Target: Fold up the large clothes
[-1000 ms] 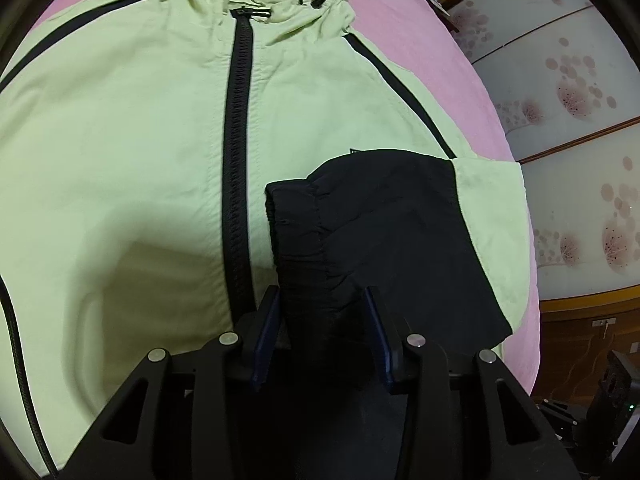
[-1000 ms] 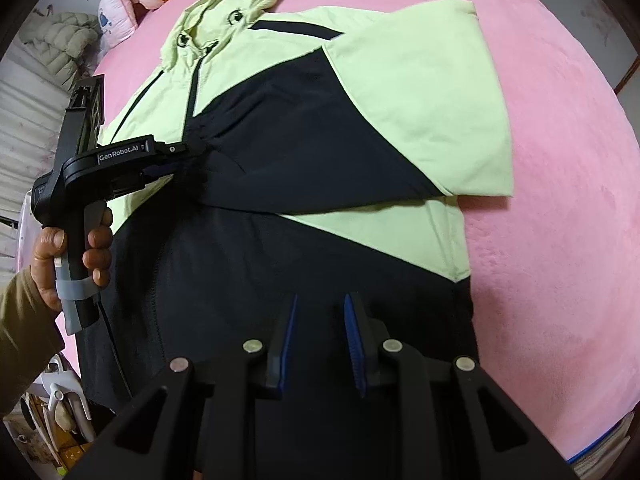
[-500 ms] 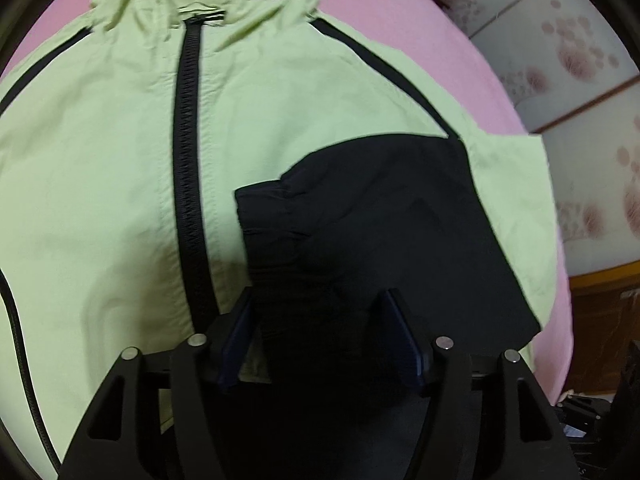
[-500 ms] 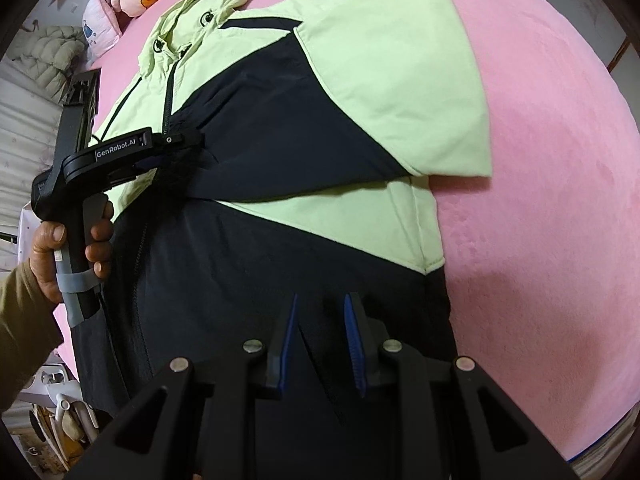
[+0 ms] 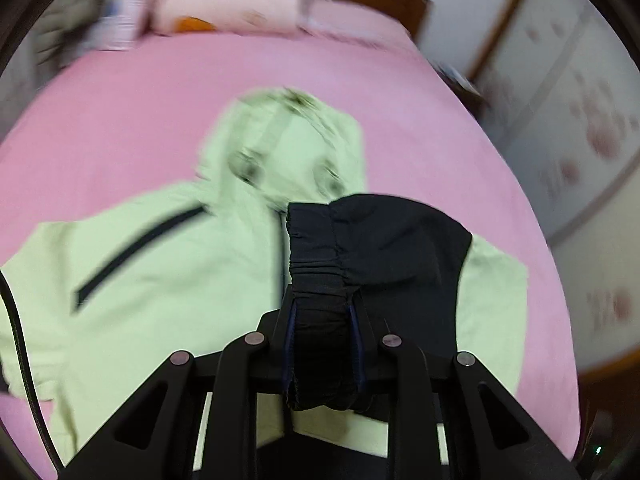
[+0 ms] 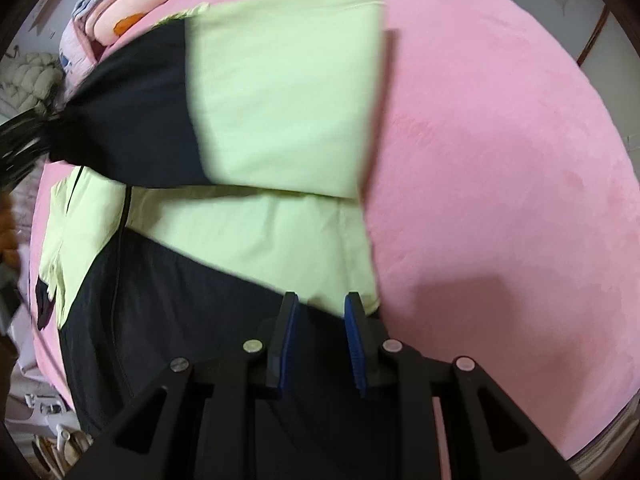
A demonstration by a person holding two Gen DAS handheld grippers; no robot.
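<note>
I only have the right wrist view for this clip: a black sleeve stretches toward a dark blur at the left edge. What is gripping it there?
Observer: The left tool. Its jaws have just been closing, and the black elastic cuff is bunched between them.
Operator: And the hood, where does it lie?
Observer: The left wrist view shows the green hood spread on the pink bed cover, just beyond the cuff.

Pale green jacket (image 5: 168,280) with black sleeve cuff (image 5: 320,276) on pink bedspread (image 6: 500,140).
</note>
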